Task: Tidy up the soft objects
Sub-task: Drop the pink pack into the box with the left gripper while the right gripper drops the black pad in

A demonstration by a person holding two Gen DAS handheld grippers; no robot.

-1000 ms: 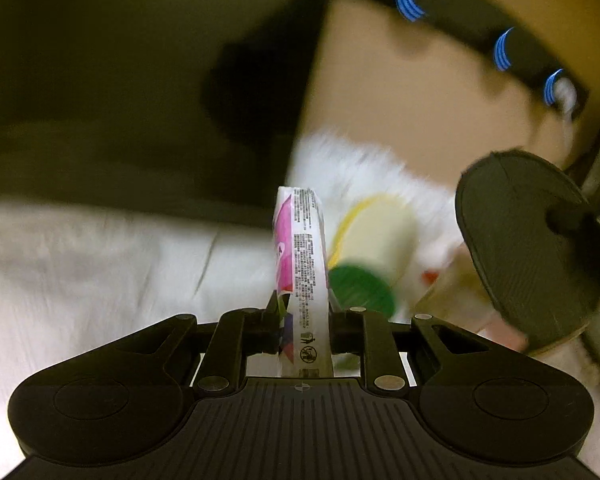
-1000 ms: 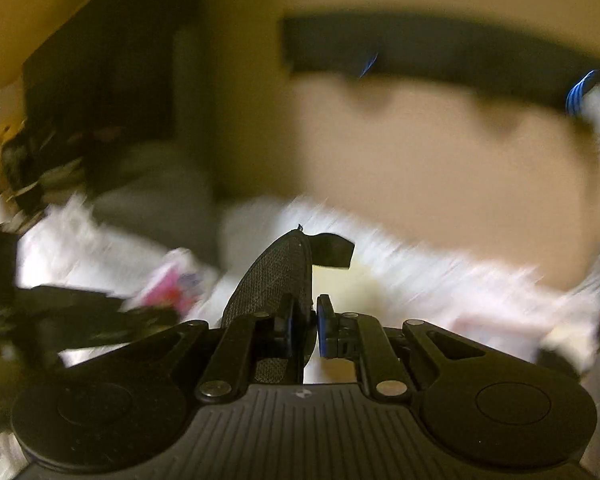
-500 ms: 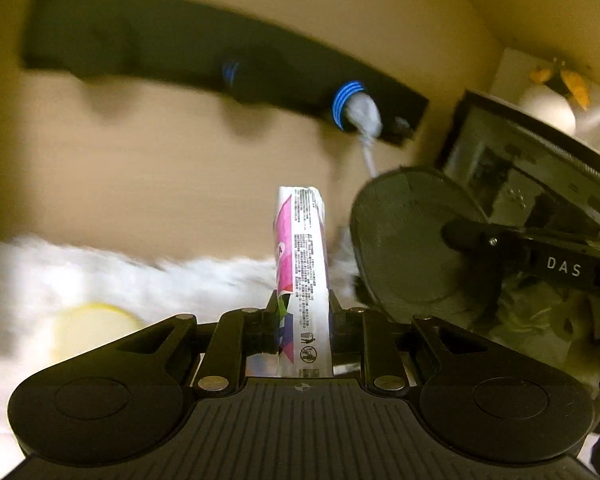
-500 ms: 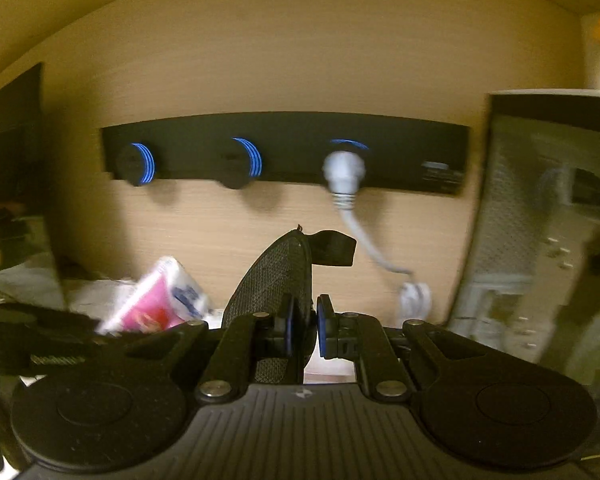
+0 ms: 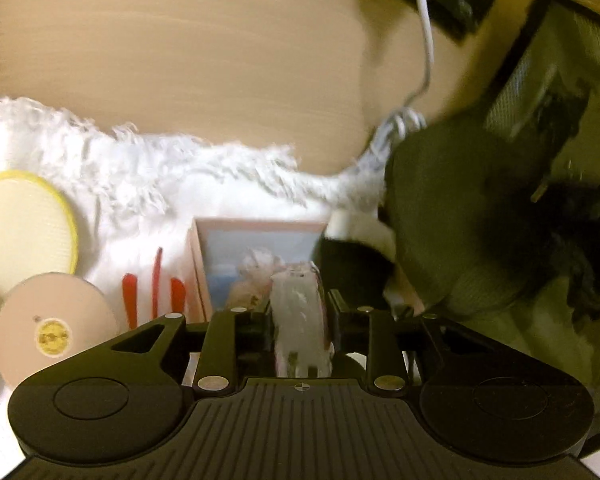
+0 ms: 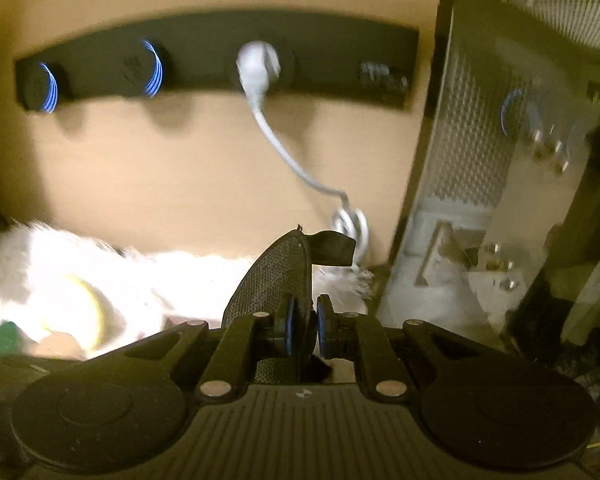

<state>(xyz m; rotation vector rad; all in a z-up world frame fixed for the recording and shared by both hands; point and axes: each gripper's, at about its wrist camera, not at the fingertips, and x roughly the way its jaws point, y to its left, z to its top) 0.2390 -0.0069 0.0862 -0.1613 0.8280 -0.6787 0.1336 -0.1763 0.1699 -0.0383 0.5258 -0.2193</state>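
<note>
Since a second ago your left gripper point(image 5: 300, 320) has swung away from the dark corner to the right end of the white fluffy rug point(image 5: 140, 176), and its jaws have just been opening around the tissue pack point(image 5: 300, 320). That pack stands between the pads, tipped so you see its blurred white end; whether the pads press on it you cannot tell. Just ahead of it lies a pink-edged picture box point(image 5: 256, 256), with a round pink disc point(image 5: 56, 328) and a yellow-rimmed pad point(image 5: 20, 224) off to the left on the rug. To the right looms the black mesh pad point(image 5: 456, 224).

Your right gripper point(image 6: 304, 328) is clamped tight on that same black mesh pad point(image 6: 276, 276), which stands on edge between the blue-faced pads, its strap tab point(image 6: 332, 246) jutting right. Beyond it the rug point(image 6: 112, 276) meets the wooden wall panel point(image 6: 172, 168), where a white plug point(image 6: 258, 66) sits in the black socket strip point(image 6: 216, 56) and its cord point(image 6: 300, 172) drops to a coil. A metal mesh case point(image 6: 476, 152) stands at the right.
</note>
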